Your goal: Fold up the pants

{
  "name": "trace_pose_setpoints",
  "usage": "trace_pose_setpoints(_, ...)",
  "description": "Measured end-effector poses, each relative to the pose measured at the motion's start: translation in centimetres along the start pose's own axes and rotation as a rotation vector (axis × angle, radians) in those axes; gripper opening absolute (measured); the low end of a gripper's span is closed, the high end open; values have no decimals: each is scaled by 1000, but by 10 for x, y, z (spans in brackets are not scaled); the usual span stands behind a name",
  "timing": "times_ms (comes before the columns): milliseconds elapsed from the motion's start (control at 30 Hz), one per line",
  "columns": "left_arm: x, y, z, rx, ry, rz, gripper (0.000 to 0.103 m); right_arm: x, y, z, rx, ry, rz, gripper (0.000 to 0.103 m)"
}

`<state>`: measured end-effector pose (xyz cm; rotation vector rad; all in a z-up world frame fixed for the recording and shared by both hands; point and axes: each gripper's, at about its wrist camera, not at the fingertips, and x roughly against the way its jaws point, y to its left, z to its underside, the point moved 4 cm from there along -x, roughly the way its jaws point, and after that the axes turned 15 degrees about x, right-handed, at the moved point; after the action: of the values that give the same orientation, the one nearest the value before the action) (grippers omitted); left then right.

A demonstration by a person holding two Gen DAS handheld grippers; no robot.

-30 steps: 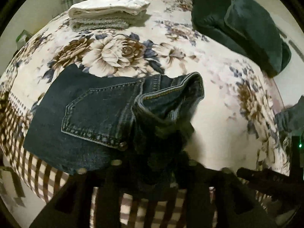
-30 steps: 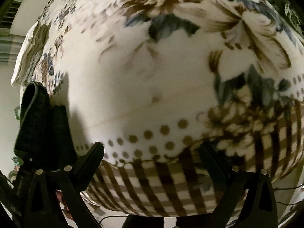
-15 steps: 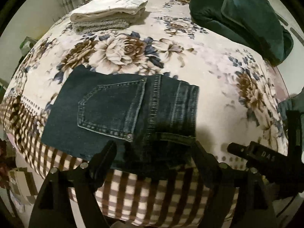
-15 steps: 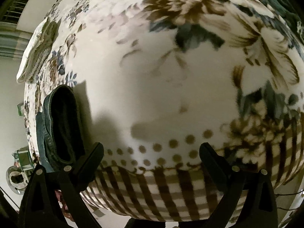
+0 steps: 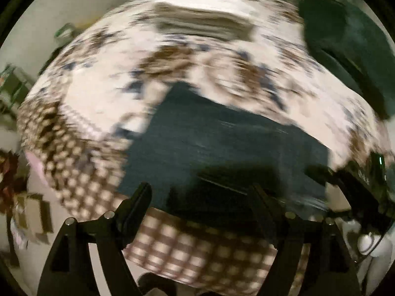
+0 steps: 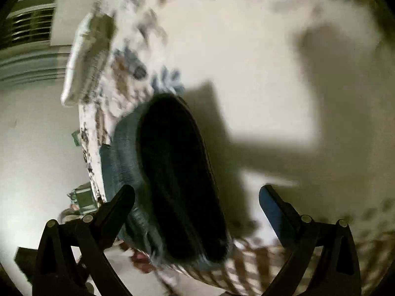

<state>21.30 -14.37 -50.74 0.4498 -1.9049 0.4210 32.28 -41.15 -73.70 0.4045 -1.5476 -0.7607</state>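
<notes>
Now, both views blurred by motion.
Jeans (image 5: 222, 143): dark denim, folded into a flat block, lying on the bed near its checked front edge; in the right wrist view the stacked fold (image 6: 172, 177) shows end-on, dark on top, lighter blue layers at its left side.
Bed (image 5: 98, 103): cover with brown and blue flowers, brown checks along the front border.
Left claw (image 5: 200, 202): jaws wide, having just been opening; nothing gripped; tips over the near edge of the jeans, contact not discernible.
Right claw (image 6: 197, 197): jaws wide, nothing pressed between the pads; the end of the jeans lies in the gap, close to the left finger (image 6: 121, 202); touching or not, cannot tell. In the left wrist view it shows as a dark shape (image 5: 358, 172) at the right of the jeans.
Towels (image 5: 202, 22): pale folded stack at the far side of the bed, well apart from the jeans.
Green cloth (image 5: 345, 46): dark heap at the far right of the bed.
</notes>
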Motion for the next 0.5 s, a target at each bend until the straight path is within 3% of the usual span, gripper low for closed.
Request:
trace_pose_setpoints(67,-11,30,-25,31,-14,-59,79,-10,2,1,-20,7,-29,98)
trace_pose_setpoints(133,-22,51,-44,54,-16,-84,79,-3,12,2,15,-42,-64,34)
trace_pose_setpoints(200,-33,64,-59,86,1,-61,79,10,25,6,52,-64,-21,14)
trace_pose_setpoints(333,-57,70,-74,109,66,-11,79,35,42,15,79,-82,10,11)
trace_pose_setpoints(500,-96,61,-70,102,167,13,79,25,13,15,53,-34,111,11)
